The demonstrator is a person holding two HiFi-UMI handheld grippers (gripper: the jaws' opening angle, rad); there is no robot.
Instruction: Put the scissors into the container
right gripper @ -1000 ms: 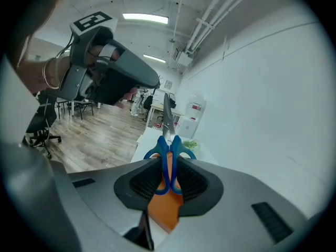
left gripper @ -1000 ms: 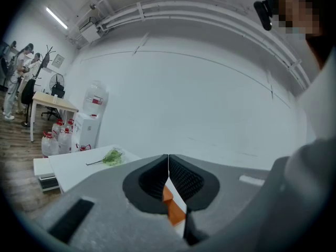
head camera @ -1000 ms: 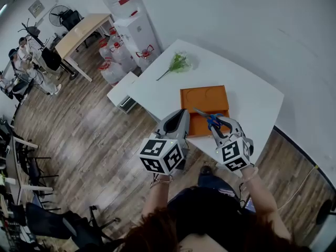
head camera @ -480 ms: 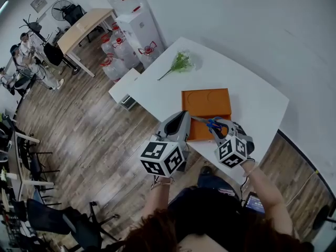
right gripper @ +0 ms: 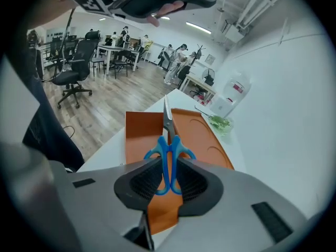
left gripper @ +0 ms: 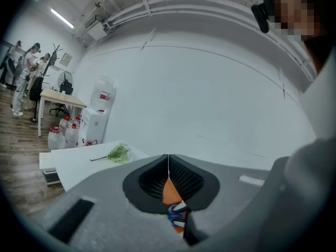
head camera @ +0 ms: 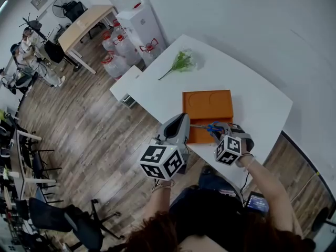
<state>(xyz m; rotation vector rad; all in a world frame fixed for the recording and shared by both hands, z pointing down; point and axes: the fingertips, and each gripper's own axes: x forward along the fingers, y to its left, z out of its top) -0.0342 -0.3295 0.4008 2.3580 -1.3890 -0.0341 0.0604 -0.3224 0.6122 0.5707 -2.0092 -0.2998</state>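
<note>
1. Head view:
   - The right tool [head camera: 215, 130] holds the scissors [head camera: 209, 127] by the blue handles.
   - Over the last second it has dropped and tipped down. The scissors were above the middle of the orange container [head camera: 207, 105] and now sit low over its near edge, blades pointing across toward the left tool [head camera: 183, 116].
   - The container sits on the white bench [head camera: 252, 101], with the green sprig [head camera: 181, 62] well apart at the far corner.
   - The left tool has barely shifted and hovers just beside the container's near-left corner.
2. Left gripper view:
   - The left tool [left gripper: 168, 164] has its jaws closed together, tips meeting, with nothing between them.
   - A sliver of orange and blue shows through the gap behind the tips: the container and the scissor handles beyond, not gripped.
3. Right gripper view:
   - The right tool [right gripper: 168, 178] is clamped on the scissors [right gripper: 168, 150], with the pads pressing both handle loops and spread fairly wide by them.
   - The blades are closed and point away over the container [right gripper: 197, 135].
   - Contact with the container floor can't be confirmed; it looks like a small gap.
   - Judgement: the descent is mostly done. What's left is a short lower, then release. Releasing early risks the scissors tipping over the near rim.
</note>
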